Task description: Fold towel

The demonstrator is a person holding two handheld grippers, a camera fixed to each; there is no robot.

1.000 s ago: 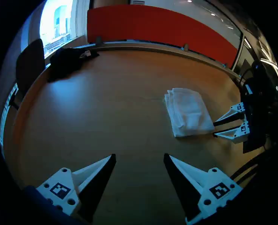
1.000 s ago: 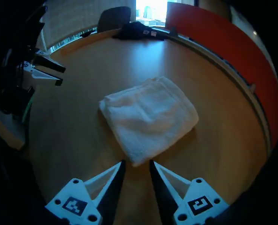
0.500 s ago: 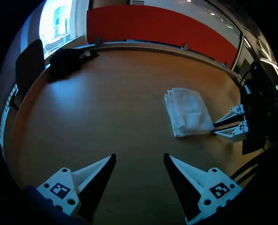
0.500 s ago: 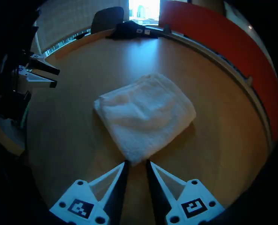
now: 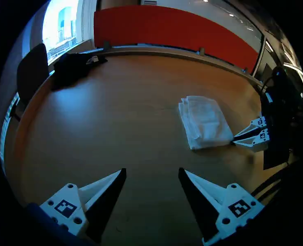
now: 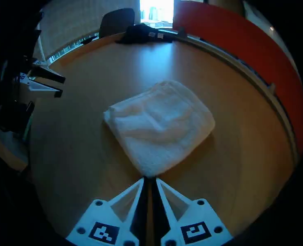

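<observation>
- The towel (image 6: 159,125) lies on the desk (image 5: 123,115), already folded into a thick, squarish pad. One corner points at your right gripper (image 6: 150,180).
- Your right jaws stand nearly together with only a thin slit between them, their tips right at that near corner. I cannot tell whether any cloth is caught; they look to be touching the edge rather than biting it.
- Your left gripper (image 5: 151,170) hangs over bare desk with its jaws wide apart, holding nothing. It is well apart from the towel, which sits farther off and to its right.
- The step in hand, as I judge it, is taking hold of the near corner for one more fold. The towel looks mostly done.
- If another fold is wanted, you need a real pinch through all the layers at that corner, then a lift and carry toward the far edge.
- Bring the left gripper over to take the neighbouring corner, or the stack may slide or fan open.
- The dark cloth (image 5: 73,67) at the far left is well out of the way.
</observation>
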